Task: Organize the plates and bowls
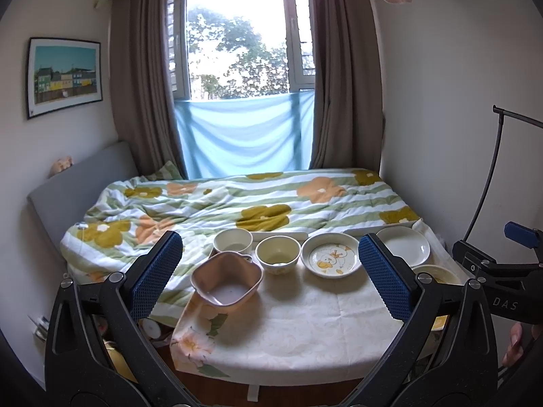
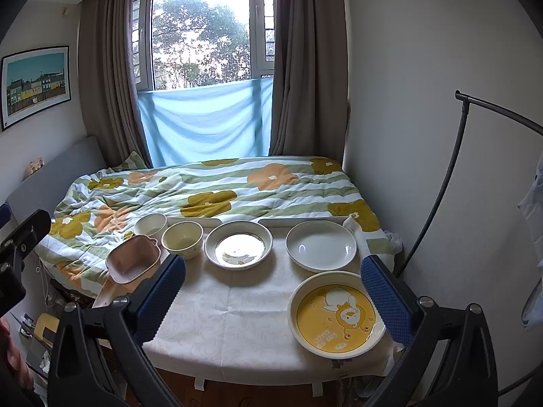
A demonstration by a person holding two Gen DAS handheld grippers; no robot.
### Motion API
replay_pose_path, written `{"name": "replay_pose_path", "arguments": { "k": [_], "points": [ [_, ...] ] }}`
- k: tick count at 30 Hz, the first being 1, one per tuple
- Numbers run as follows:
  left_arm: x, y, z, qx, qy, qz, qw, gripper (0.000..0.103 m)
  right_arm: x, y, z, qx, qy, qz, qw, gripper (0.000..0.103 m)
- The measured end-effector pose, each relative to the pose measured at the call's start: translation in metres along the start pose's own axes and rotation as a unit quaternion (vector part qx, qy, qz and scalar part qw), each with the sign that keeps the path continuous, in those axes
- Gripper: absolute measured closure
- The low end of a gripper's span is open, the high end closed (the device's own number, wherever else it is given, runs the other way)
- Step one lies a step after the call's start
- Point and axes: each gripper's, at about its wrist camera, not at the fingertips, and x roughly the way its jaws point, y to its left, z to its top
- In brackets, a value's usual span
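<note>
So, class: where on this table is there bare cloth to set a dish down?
The near-left tablecloth is free, bordered by the pink bowl, duck plate and yellow plate. The far edge and right side are crowded with dishes.

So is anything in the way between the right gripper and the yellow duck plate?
No, nothing visible blocks it. The right gripper is open, and the yellow duck plate lies just ahead toward its right finger, on the bare tablecloth. The white plate sits farther back, apart from it.

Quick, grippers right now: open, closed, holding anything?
Left gripper: open, holding nothing, above the table facing the bowls.
Right gripper: open, holding nothing, near the yellow duck plate.
</note>
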Motion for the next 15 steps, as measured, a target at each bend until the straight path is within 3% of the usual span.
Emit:
{"name": "replay_pose_path", "arguments": {
  "k": [15],
  "points": [
    [0.012,-0.004,0.010,0.012,0.013,-0.010,0.9998,0.000,0.003,-0.004,0.005,0.020,0.012,0.001,1.000,0.000]
  ]
}}
